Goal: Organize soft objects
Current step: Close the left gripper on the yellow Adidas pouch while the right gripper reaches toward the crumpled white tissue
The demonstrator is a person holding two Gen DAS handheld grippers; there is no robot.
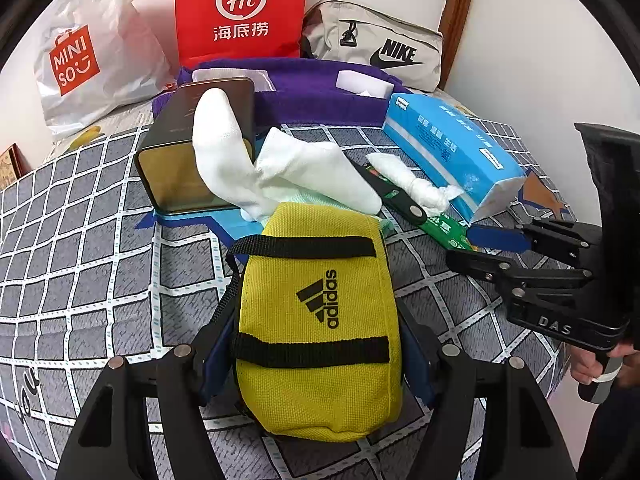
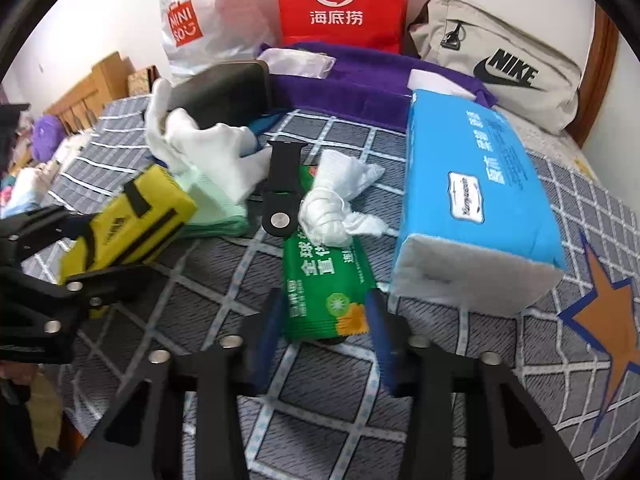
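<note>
My left gripper (image 1: 316, 320) is shut on a yellow Adidas pouch (image 1: 320, 280), whose sides are squeezed between the pads just above the bed; the left gripper (image 2: 96, 248) and pouch (image 2: 132, 220) also show at the left of the right wrist view. My right gripper (image 2: 326, 312) has its blue fingers against both long edges of a green snack packet (image 2: 320, 280) lying flat on the sheet. In the left wrist view the right gripper (image 1: 460, 248) reaches in from the right. Two white socks (image 1: 280, 168) and a wadded tissue (image 2: 332, 208) lie beyond.
A blue tissue pack (image 2: 476, 184) lies right of the packet, a black watch strap (image 2: 280, 188) to its left. A dark tin (image 1: 188, 140), purple towel (image 1: 320, 96), Miniso bag (image 1: 88, 60), red bag (image 1: 240, 8) and Nike pouch (image 1: 380, 44) stand behind on the checked sheet (image 1: 80, 240).
</note>
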